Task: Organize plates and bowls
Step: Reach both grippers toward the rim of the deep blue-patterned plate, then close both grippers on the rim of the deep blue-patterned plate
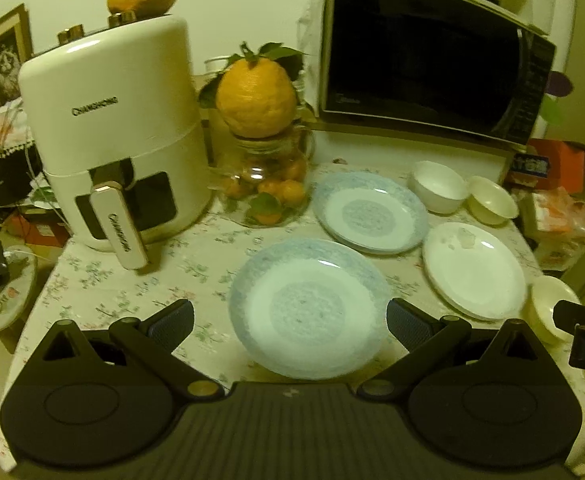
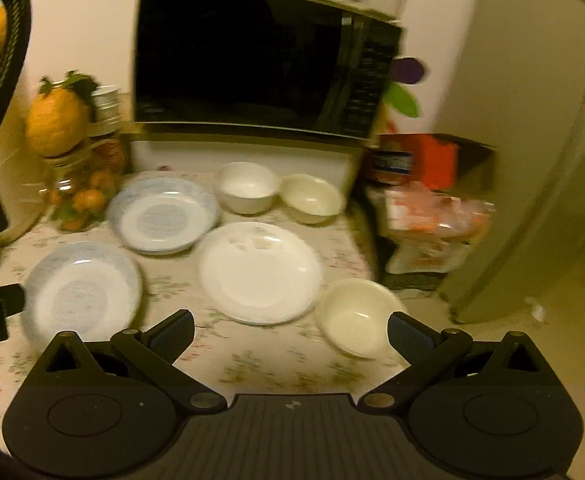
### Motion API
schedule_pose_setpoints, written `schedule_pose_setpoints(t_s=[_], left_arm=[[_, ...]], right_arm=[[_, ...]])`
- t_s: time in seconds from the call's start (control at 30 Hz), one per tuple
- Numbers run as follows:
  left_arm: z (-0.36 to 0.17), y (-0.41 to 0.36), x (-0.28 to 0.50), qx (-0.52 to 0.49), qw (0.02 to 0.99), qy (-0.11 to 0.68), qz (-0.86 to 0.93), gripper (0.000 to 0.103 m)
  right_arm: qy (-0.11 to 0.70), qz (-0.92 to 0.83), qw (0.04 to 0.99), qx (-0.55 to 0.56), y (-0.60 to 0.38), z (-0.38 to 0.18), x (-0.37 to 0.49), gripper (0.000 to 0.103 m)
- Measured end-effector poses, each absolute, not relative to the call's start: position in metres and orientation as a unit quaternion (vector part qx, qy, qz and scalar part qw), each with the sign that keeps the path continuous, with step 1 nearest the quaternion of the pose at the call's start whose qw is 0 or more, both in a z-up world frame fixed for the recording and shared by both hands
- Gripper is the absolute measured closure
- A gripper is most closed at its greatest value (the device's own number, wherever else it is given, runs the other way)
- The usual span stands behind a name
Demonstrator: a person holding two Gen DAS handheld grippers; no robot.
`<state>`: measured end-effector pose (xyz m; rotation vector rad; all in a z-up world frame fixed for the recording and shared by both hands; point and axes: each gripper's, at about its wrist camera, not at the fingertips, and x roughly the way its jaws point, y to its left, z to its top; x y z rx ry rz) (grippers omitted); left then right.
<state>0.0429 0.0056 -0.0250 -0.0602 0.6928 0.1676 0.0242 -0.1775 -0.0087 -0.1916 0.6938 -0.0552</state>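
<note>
Both jaws stand spread and empty, left gripper [image 1: 290, 322] over the near blue plate [image 1: 308, 308], right gripper [image 2: 291, 330] beside the near bowl [image 2: 358, 316]; nothing looks stacked yet; three plates, three bowls lie scattered across the table [image 1: 132, 280].

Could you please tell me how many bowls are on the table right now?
3. A white bowl and a cream bowl sit side by side below the microwave; another cream bowl sits at the table's near right edge. None appear hidden.
</note>
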Motion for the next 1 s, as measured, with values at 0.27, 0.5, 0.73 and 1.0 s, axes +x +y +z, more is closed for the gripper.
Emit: schedule_pose_setpoints(t_s=[0.27, 0.5, 0.73, 1.0], left_arm=[[-0.041, 0.041, 0.084, -0.049, 0.918, 0.375, 0.118, 0.0], [-0.087, 0.061, 0.117, -0.028, 0.898, 0.416, 0.143, 0.014], [-0.109, 0.085, 0.131, -0.055, 0.887, 0.436, 0.144, 0.031], [-0.127, 0.09, 0.135, -0.07, 0.876, 0.46, 0.129, 0.043]], right_arm=[[0.396, 0.108, 0.91, -0.053, -0.158, -0.03, 0.094, 0.003], [0.482, 0.179, 0.858, 0.025, -0.13, -0.088, 0.149, 0.03], [0.511, 0.198, 0.836, 0.045, -0.116, -0.118, 0.165, 0.041], [0.521, 0.186, 0.833, 0.034, -0.11, -0.14, 0.17, 0.049]])
